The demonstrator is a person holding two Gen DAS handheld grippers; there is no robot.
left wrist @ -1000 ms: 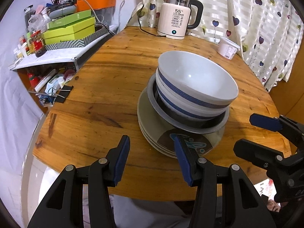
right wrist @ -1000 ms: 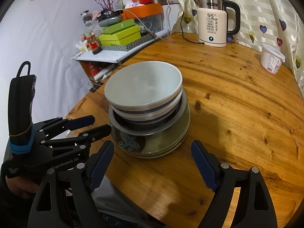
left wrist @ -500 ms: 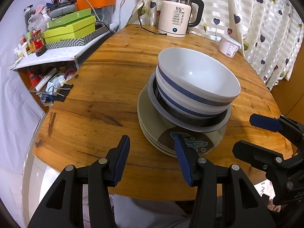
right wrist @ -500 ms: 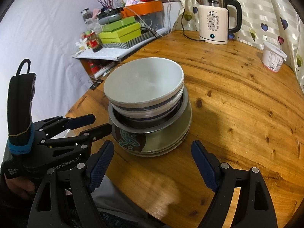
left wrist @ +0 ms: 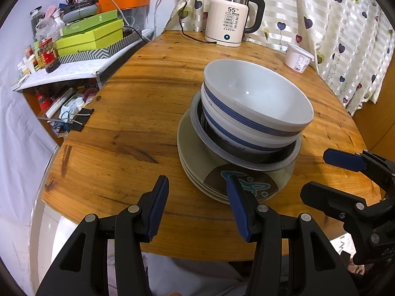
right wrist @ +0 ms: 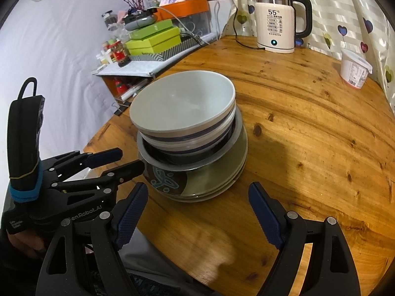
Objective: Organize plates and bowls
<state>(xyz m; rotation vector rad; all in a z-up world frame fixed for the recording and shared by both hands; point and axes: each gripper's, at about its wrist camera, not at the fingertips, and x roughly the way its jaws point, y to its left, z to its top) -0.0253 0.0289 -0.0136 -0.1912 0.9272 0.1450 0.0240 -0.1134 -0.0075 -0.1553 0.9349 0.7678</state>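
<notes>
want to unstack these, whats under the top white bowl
A second blue-striped bowl sits under the top bowl, nested in a grey dish on stacked plates. The plate count and anything between is hidden.

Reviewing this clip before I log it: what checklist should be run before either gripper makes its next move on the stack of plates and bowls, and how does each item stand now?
1. Left gripper open and empty: ok.
2. Right gripper open and empty: ok.
3. Both clear of the stack: ok in the right wrist view; in the left wrist view one left finger overlaps the plates, contact cannot tell.
4. Top bowl seated level: not ok, it looks tilted and offset in the striped bowl below.
5. Free table to set pieces down: ok, to the right of the stack.
6. Kettle and white tub out of the way: ok, both stand far behind.
</notes>
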